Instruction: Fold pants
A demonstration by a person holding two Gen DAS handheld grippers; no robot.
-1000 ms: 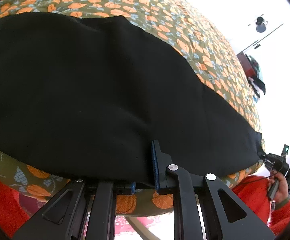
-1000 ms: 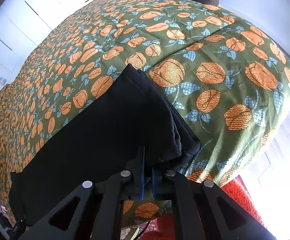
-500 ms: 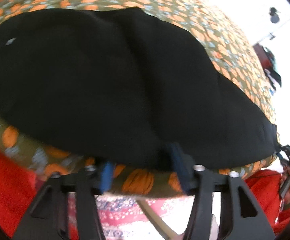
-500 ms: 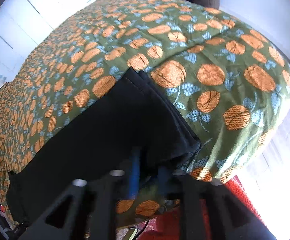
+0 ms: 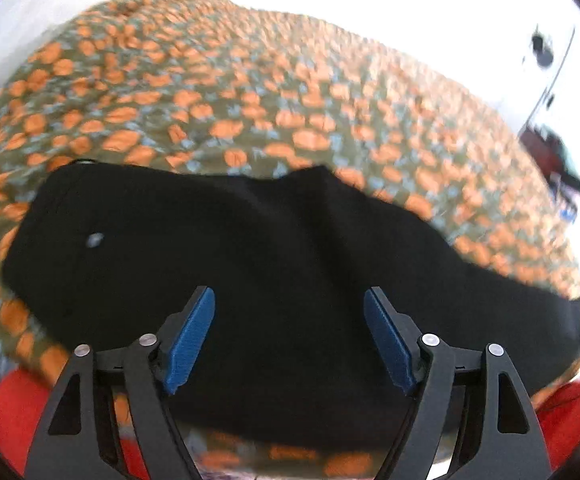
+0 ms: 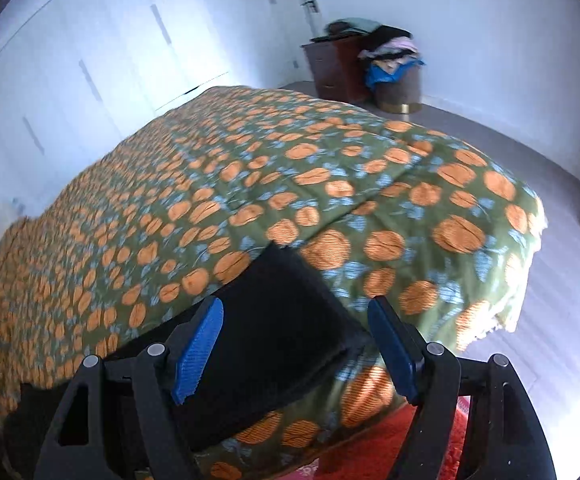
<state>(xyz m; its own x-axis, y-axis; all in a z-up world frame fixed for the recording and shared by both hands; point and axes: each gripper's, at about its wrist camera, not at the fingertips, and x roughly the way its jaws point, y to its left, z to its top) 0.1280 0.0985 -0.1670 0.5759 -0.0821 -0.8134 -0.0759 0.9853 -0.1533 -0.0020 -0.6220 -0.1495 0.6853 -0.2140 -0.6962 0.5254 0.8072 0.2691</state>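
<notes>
Black pants point(image 5: 274, 264) lie flat along the near edge of a bed with a green, orange-flowered cover point(image 5: 250, 92). A small pale button point(image 5: 95, 239) shows at their left end. My left gripper point(image 5: 290, 344) is open and empty, raised over the pants' near edge. In the right wrist view the pants' leg end point(image 6: 278, 320) lies folded double near the bed corner. My right gripper point(image 6: 296, 352) is open and empty above that end, its blue pads point(image 6: 198, 352) apart.
The bed cover point(image 6: 250, 184) stretches far behind the pants. A brown dresser point(image 6: 336, 68) and a basket piled with clothes point(image 6: 396, 80) stand at the far wall. White wardrobe doors point(image 6: 90, 60) are at the left. A red rug point(image 6: 370, 452) lies below the bed edge.
Both grippers were shut on the pants' near edge, then opened, let go and pulled up and back. The pants now rest on the bed.
</notes>
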